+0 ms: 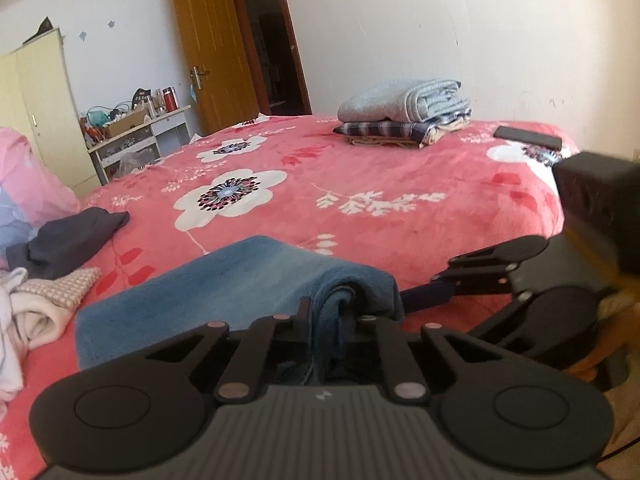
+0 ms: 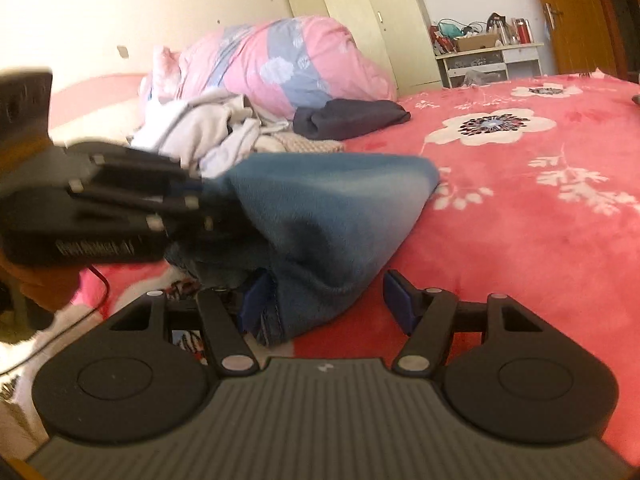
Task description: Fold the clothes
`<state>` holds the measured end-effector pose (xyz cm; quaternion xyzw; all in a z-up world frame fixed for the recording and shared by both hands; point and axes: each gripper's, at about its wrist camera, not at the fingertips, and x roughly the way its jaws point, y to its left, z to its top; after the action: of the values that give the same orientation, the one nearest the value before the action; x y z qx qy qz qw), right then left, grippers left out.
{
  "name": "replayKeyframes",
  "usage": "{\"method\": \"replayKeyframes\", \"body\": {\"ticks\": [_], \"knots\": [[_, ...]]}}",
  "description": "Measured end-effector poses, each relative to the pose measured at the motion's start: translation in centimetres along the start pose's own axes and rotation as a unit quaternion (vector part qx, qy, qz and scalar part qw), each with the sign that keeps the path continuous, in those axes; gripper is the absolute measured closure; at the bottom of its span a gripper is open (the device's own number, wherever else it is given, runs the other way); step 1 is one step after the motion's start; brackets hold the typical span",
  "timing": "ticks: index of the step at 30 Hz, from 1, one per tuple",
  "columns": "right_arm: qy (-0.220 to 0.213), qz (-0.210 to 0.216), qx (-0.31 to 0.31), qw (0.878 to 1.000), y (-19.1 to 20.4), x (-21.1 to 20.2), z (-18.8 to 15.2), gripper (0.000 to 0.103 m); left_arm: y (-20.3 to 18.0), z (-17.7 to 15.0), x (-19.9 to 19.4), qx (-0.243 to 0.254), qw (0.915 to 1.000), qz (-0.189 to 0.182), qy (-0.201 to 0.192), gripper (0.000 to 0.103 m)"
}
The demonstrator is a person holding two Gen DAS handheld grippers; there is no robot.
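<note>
The left tongs [image 1: 332, 320] pinch a fold of the blue garment [image 1: 224, 288] at six o'clock on the red bed [image 1: 400, 216]. The right tongs [image 2: 324, 296] stand wide around its hem. At twelve o'clock, folded clothes [image 1: 404, 114] are stacked.

The only lettering I can find is a line of pale print along the dark side of the left gripper [image 2: 208, 208], just beside the blue garment [image 2: 320, 208]; it is too blurred to read. Each gripper body bears a small pale mark at its middle, a logo rather than letters. The bottles on the far counter [image 2: 490, 46] show labels too small to make out
</note>
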<state>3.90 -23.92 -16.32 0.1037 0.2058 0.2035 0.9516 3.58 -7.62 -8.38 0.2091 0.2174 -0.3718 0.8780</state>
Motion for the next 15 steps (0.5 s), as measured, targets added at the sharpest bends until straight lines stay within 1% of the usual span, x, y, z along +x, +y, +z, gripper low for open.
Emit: {"method": "replayKeyframes", "body": {"ticks": [3,5,6,8,11,12,14,15], "knots": [[-0.012,-0.02,0.002,1.0,0.5,0.8,0.2,0.04,0.4,0.0,-0.3,-0.012,0.9999,-0.006,-0.006,0.093],[-0.011,-0.032,0.014,0.999,0.4,1.4,0.2,0.036,0.5,-0.2,-0.5,-0.017,0.9998,-0.011,-0.008,0.093],[-0.014,-0.042,0.01,0.999,0.5,1.7,0.0,0.035,0.5,-0.3,-0.5,-0.019,0.9997,-0.013,-0.009,0.094],[-0.024,-0.069,-0.007,0.997,1.0,1.9,-0.3,0.036,0.2,-0.5,-0.6,-0.014,0.9997,-0.015,-0.013,0.094],[-0.064,-0.116,-0.047,0.99,2.7,1.1,-0.5,0.04,-0.1,-0.8,-0.7,-0.005,0.9996,-0.023,-0.018,0.094],[-0.077,-0.129,-0.06,0.987,3.2,0.9,-0.6,0.04,-0.1,-0.9,-0.6,-0.002,0.9995,-0.027,-0.015,0.094],[-0.078,-0.142,-0.055,0.985,2.8,1.4,-1.2,0.039,-0.4,-1.5,-0.1,0.008,0.9994,-0.032,-0.004,0.094],[-0.075,-0.146,-0.046,0.985,2.5,1.8,-1.5,0.035,-0.7,-1.9,0.2,0.023,0.9993,-0.03,0.001,0.095]]}}
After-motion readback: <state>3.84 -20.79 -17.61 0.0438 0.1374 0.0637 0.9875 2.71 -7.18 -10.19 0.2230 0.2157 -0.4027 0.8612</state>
